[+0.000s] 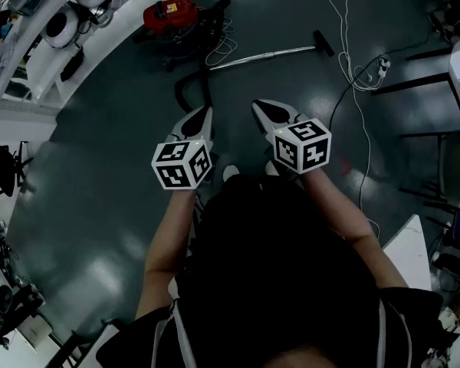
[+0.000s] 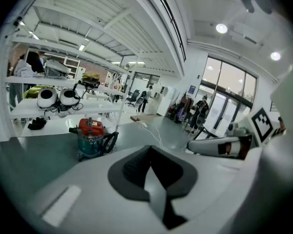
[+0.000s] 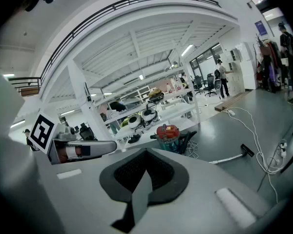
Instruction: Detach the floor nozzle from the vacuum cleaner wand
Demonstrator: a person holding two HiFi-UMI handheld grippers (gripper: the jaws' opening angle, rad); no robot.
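Observation:
The vacuum cleaner [image 1: 171, 14], red-topped with a teal drum, stands on the dark floor far ahead. Its black hose [image 1: 192, 83] loops toward me. The silver wand [image 1: 264, 54] lies flat on the floor with the black floor nozzle [image 1: 323, 42] on its right end. Both grippers hang in the air well short of them. My left gripper [image 1: 205, 113] is shut and holds nothing. My right gripper [image 1: 259, 107] is shut and empty too. The right gripper view shows the vacuum cleaner [image 3: 168, 135], the wand [image 3: 227, 158] and the nozzle [image 3: 247, 150]. The left gripper view shows only the vacuum cleaner [image 2: 90, 138].
A white cable runs across the floor to a power strip [image 1: 379, 66] right of the nozzle. White shelves with helmets [image 1: 61, 25] line the far left. A white table corner [image 1: 410, 244] and black frames stand at the right. An office chair [image 1: 4, 167] is at the left.

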